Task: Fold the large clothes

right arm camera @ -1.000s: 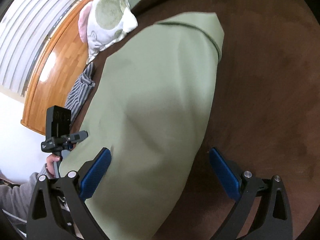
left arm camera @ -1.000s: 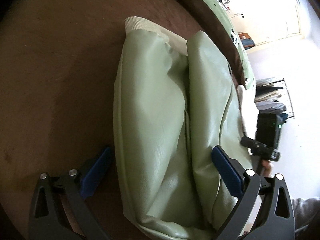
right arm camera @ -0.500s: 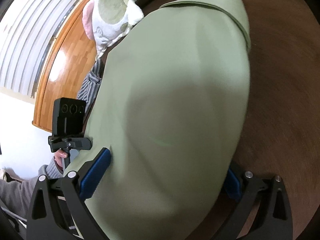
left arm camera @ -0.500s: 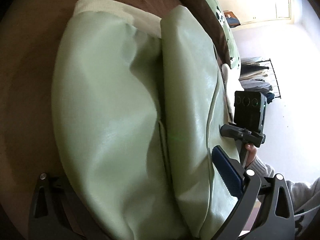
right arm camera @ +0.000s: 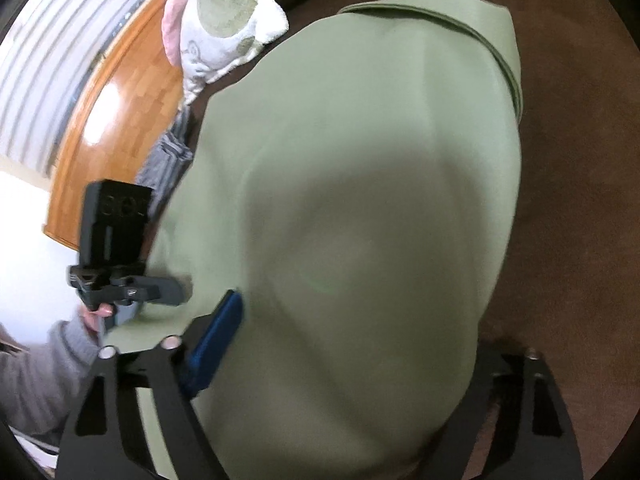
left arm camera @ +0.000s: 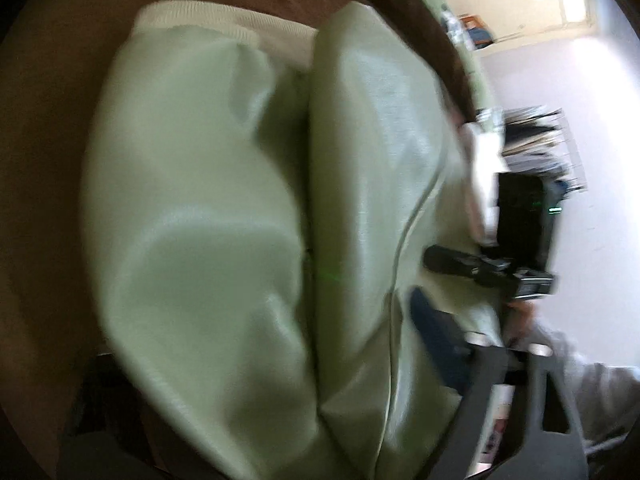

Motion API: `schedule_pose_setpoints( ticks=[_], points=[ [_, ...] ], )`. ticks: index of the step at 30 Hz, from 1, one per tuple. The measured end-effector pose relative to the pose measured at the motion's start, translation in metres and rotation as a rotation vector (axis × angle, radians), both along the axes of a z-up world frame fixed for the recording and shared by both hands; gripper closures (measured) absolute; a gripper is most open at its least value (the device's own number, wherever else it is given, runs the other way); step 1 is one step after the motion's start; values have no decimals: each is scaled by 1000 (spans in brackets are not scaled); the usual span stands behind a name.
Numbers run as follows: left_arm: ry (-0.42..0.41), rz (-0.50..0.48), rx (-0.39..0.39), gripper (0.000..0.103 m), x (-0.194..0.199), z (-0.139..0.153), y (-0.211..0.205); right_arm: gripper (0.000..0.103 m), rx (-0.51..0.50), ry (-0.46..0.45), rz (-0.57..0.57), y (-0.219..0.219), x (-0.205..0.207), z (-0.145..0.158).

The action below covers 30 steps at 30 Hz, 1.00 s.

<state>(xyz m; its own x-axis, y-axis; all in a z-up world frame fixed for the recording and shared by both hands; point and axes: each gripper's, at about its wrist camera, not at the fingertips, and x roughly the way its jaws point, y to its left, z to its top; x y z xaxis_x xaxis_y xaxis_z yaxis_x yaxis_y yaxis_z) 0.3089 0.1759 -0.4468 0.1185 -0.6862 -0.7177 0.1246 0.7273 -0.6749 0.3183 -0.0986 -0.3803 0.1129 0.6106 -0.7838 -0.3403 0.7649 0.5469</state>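
A pale green jacket (left arm camera: pixel 208 208) with a white ribbed hem (left arm camera: pixel 224 24) lies folded on a brown surface (left arm camera: pixel 48 120). My left gripper (left arm camera: pixel 260 332) straddles its near end. The jaws are closing with the cloth between them. Its right blue pad (left arm camera: pixel 436 340) shows against the fabric, and the left finger is hidden under the cloth. In the right wrist view the jacket (right arm camera: pixel 360 160) fills the gap of my right gripper (right arm camera: pixel 368 320), whose jaws are also closing. Its left blue pad (right arm camera: pixel 216 344) sits at the cloth's edge. The right finger is mostly covered.
A white, pink and green plush toy (right arm camera: pixel 224 28) and a striped grey cloth (right arm camera: pixel 168 160) lie beside the jacket near a wooden board (right arm camera: pixel 112 128). A clothes rack (left arm camera: pixel 536 140) stands in the room beyond. A grey sleeve (right arm camera: pixel 36 364) holds the other gripper.
Both grippers pushed forward until the jacket lies between their fingers. Both pairs of jaws have narrowed, and the cloth now covers one finger on each.
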Motion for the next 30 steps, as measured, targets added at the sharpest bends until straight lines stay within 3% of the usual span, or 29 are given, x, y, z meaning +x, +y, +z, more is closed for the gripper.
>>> schedule_pose_setpoints(
  ticks=[3, 4, 6, 8, 16, 30],
  points=[
    [-3, 17, 42, 48, -2, 4, -3, 42, -79, -48, 10, 8, -5, 7],
    [-16, 7, 53, 57, -2, 6, -7, 45, -107, -70, 18, 10, -6, 10],
    [-47, -16, 90, 62, -3, 15, -18, 51, -128, -95, 22, 11, -8, 14],
    [-90, -48, 138, 63, -5, 22, -28, 57, -138, -121, 23, 12, -11, 21],
    [-175, -37, 167, 69, -11, 41, -35, 75, -128, -178, 43, 20, -17, 39],
    [-198, -19, 144, 73, -16, 68, -37, 82, -121, -196, 61, 24, -24, 72]
  ],
)
